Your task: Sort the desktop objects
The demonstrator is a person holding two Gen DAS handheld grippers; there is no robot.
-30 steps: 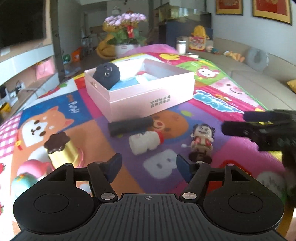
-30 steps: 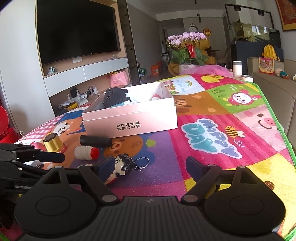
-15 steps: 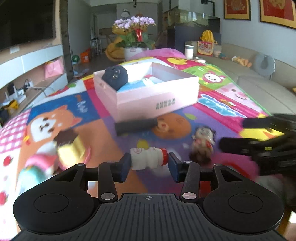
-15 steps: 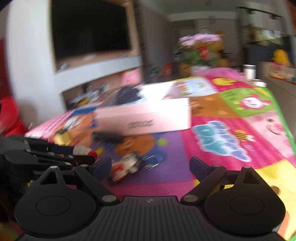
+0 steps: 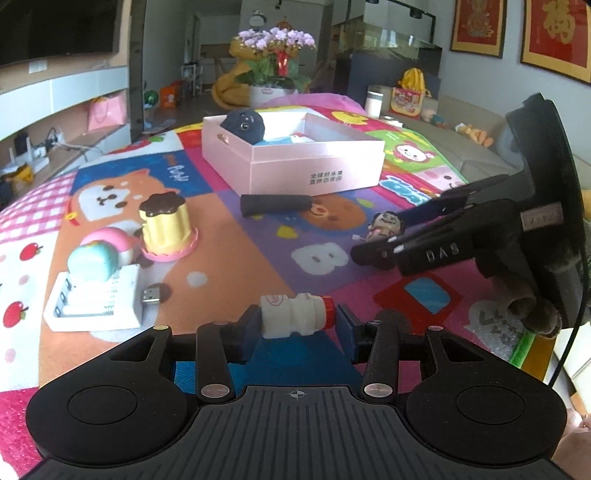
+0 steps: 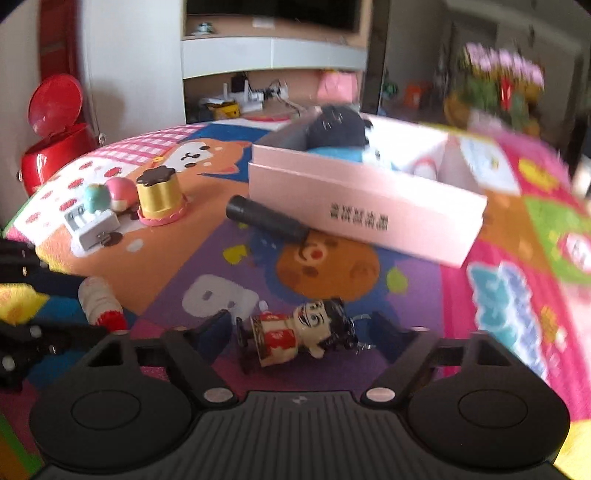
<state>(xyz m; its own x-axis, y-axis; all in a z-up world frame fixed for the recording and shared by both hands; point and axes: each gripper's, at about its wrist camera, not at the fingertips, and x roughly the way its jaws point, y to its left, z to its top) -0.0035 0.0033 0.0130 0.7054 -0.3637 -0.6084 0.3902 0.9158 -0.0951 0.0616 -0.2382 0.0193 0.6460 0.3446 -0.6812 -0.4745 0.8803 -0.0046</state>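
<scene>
While bottle (image 5: 297,314) lies between left fingers (image 5: 249,332), touching both.

A living room in daylight: at ten o'clock a dark television (image 5: 55,29) hangs over a white wall shelf (image 5: 62,96), with a pink bag (image 5: 107,112) below. At twelve o'clock a pot of purple flowers (image 5: 275,40) stands on the floor beyond the bright cartoon mat (image 5: 236,258). At two o'clock red framed pictures (image 5: 556,35) hang above a beige sofa (image 5: 476,162); a red bin (image 6: 55,125) stands by the white wall.
</scene>
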